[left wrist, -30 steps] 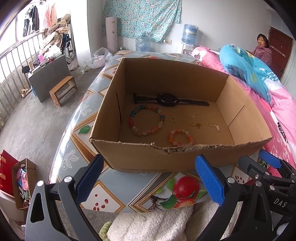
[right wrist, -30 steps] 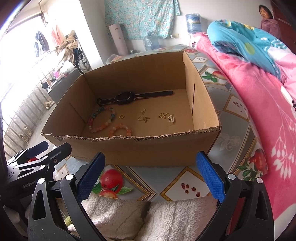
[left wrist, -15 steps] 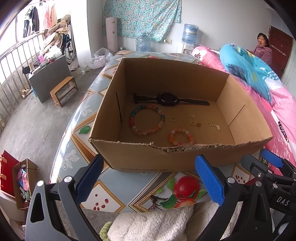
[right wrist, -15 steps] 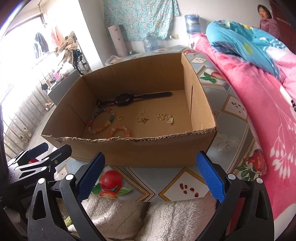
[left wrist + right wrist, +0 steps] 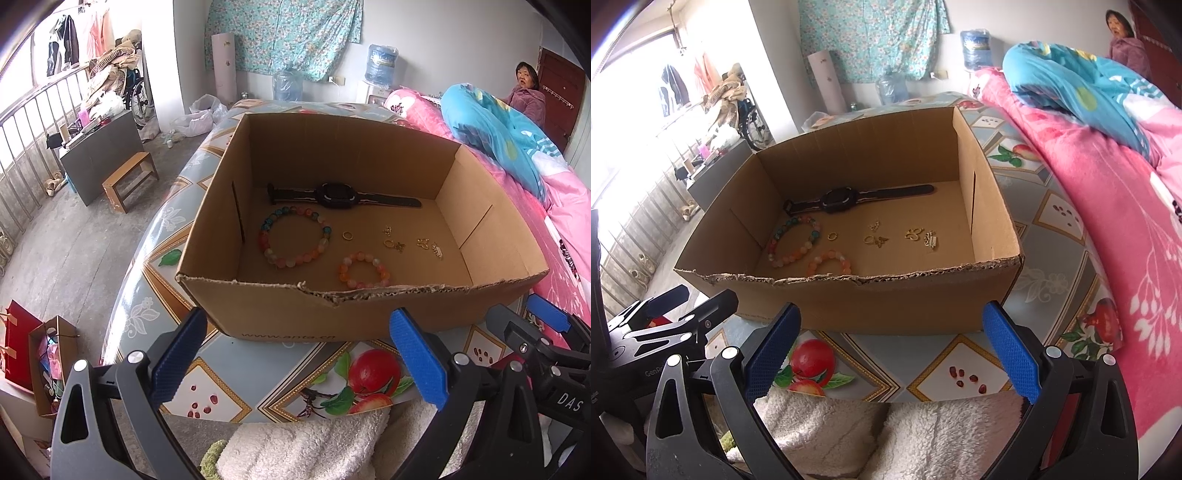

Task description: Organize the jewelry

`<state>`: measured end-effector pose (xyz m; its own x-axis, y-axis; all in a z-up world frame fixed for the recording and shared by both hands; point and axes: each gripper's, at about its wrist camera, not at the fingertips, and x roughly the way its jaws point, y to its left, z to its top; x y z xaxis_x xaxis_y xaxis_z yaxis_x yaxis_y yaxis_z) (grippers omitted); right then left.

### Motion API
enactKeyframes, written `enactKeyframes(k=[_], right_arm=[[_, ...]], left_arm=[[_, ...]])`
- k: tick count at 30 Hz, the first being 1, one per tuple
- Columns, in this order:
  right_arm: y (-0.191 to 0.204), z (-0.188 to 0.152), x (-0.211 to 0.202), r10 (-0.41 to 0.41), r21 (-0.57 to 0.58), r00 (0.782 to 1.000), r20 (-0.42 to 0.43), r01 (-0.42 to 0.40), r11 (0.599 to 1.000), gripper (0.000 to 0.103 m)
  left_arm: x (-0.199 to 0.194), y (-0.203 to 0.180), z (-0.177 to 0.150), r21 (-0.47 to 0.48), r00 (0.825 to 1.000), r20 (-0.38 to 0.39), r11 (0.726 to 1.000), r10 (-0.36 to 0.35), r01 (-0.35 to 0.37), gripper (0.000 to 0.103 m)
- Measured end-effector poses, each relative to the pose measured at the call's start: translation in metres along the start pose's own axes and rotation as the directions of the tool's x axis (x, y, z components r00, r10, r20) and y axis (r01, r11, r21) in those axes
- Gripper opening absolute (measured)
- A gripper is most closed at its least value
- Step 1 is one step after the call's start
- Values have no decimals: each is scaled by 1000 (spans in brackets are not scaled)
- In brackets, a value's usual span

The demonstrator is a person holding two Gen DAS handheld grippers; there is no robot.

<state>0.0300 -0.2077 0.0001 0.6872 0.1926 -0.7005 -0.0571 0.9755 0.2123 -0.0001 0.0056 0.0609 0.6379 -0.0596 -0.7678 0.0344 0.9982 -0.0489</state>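
Note:
An open cardboard box [image 5: 258, 306] [image 5: 916, 299] stands on a fruit-patterned bed. Inside lie a black watch [image 5: 338, 194] [image 5: 838, 199], a large multicoloured bead bracelet [image 5: 293, 236] [image 5: 794, 240], a small orange bead bracelet [image 5: 364, 275] [image 5: 830, 261], a gold ring [image 5: 347, 235] [image 5: 832, 236] and several small gold pieces [image 5: 413, 243] [image 5: 905, 236]. My left gripper [image 5: 295, 354] is open and empty in front of the box. My right gripper [image 5: 892, 343] is open and empty, also in front of the box.
A white fluffy towel [image 5: 306, 446] [image 5: 886, 432] lies under both grippers. A pink quilt [image 5: 1108, 192] and blue bedding [image 5: 495, 136] lie to the right. A person [image 5: 526, 94] sits at the far right. A wooden stool [image 5: 129, 181] and bags [image 5: 33, 354] are on the floor left.
Both views have shifted very slightly; the box sits a little differently in frame. The jewelry and both open grippers are as before.

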Motion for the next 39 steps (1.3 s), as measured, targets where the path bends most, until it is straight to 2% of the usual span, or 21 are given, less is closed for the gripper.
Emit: enactKeyframes(k=[39], right_arm=[[3, 1, 1, 3, -20, 1000, -6, -4, 1000, 95]], left_arm=[[2, 0, 3, -18, 1000, -15, 1000, 13, -13, 97]])
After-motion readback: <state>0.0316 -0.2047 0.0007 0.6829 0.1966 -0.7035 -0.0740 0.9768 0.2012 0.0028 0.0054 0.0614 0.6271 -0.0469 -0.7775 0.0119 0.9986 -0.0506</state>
